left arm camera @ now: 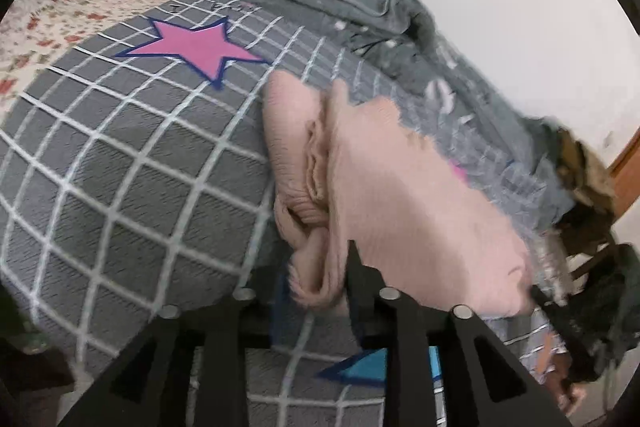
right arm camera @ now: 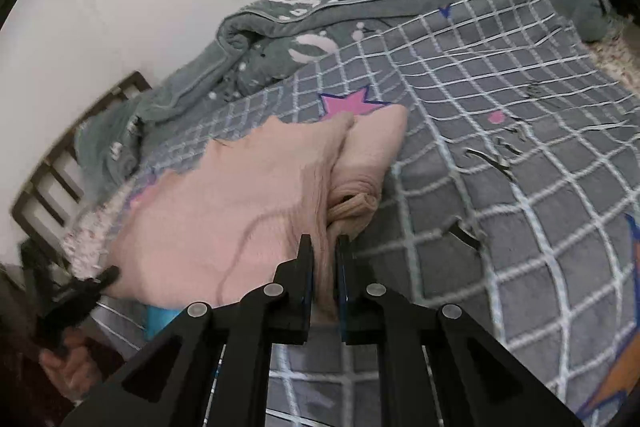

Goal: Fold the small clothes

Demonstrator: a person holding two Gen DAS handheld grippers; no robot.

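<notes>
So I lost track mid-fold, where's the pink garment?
The pink garment lies mid-bed on the checked sheet, below a pink star, pinched by both grippers.

- Showing matte black angular fingers (right arm camera: 306,267) with blue inner pads on the right gripper (right arm camera: 324,247).
- Carrying round silver screws (right arm camera: 273,289) behind those fingers.
- Showing triangular cutouts beside the screws.
- Exposing bare skin on the hand (right arm camera: 68,367).

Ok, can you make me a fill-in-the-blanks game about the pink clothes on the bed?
1. The pink garment lies on a grey bedspread with a white ____ pattern.
2. The star printed on the bedspread is ____.
3. The right gripper is ____ on the garment's edge.

Missing words: grid; pink; shut
</notes>
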